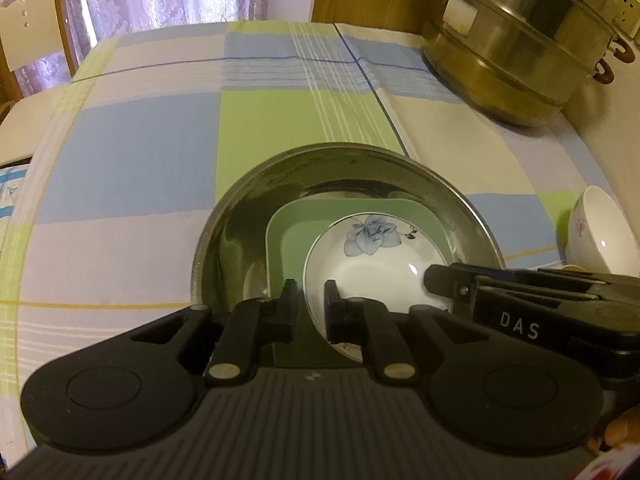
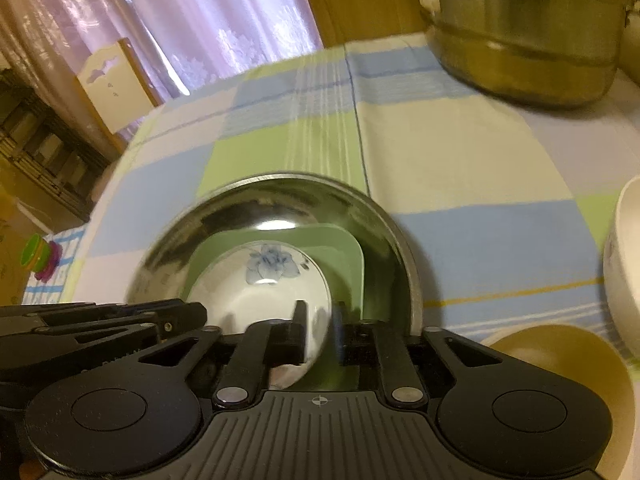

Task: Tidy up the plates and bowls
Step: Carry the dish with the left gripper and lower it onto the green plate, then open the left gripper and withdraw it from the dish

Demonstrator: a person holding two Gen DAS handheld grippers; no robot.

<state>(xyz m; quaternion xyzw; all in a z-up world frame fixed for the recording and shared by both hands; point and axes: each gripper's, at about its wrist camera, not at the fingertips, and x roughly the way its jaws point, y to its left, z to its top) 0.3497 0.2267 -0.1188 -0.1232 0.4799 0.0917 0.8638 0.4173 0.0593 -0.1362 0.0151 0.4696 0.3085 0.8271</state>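
Ahead of both pairs of fingers a steel basin point(image 1: 240, 216) stands on the counter point(image 1: 132, 152), which a checked cloth covers. In the basin lies a green square plate point(image 1: 296, 236), and on it a white dish point(image 1: 372, 264) with a blue flower.

The left gripper point(image 1: 311, 304) has its fingers a little apart, and the near left rim of the dish passes between them. Whether the pads press on the rim I cannot tell. The right gripper point(image 2: 320, 322) also stands slightly open. The right rim of the dish lies between its fingers with a gap on each side, as far as the blurred picture shows.

Each view shows the other gripper at the side, reaching to the same dish. A steamer pot point(image 1: 520, 48) stands far beyond the fingers, to the right. Only the left view shows the white bowl point(image 1: 600, 236) whole. Only the right view shows a tan bowl point(image 2: 560, 360) just right of its fingers, and coloured cups point(image 2: 40, 256) far to the left, off the counter.
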